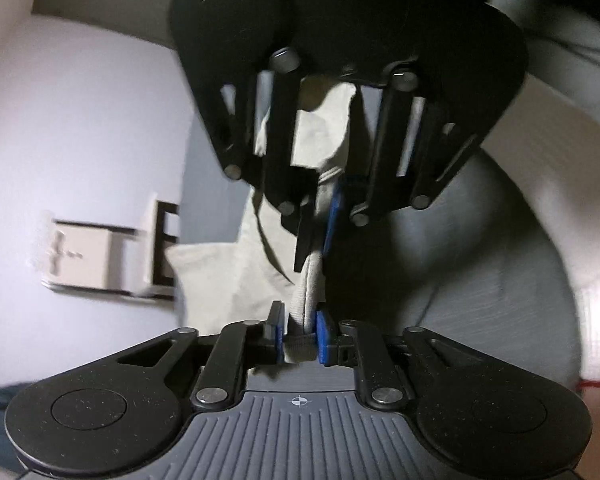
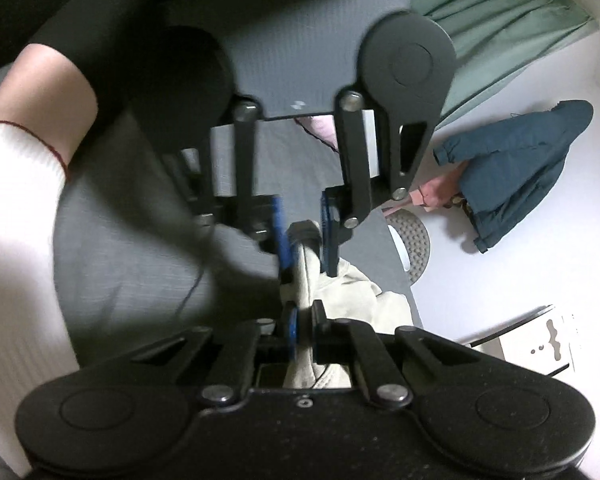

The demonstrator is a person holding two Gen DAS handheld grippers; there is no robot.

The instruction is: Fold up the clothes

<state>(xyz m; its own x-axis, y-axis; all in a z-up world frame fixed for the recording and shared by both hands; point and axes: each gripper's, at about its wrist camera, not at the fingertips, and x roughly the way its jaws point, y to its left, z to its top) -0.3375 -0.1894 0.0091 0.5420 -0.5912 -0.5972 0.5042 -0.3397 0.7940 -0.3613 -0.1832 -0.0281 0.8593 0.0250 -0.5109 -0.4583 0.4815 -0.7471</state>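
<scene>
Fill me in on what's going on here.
A person holding two handheld grippers is partway into folding a cream garment. The left gripper and the right gripper face each other, close together, each shut on a bunched edge of the cloth. It hangs over a grey mat. A teal jacket lies aside on the floor.

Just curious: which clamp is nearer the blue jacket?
Left, probably. Both clamp the cloth, but the left gripper is about level with the jacket; the right gripper sits farther back.
</scene>
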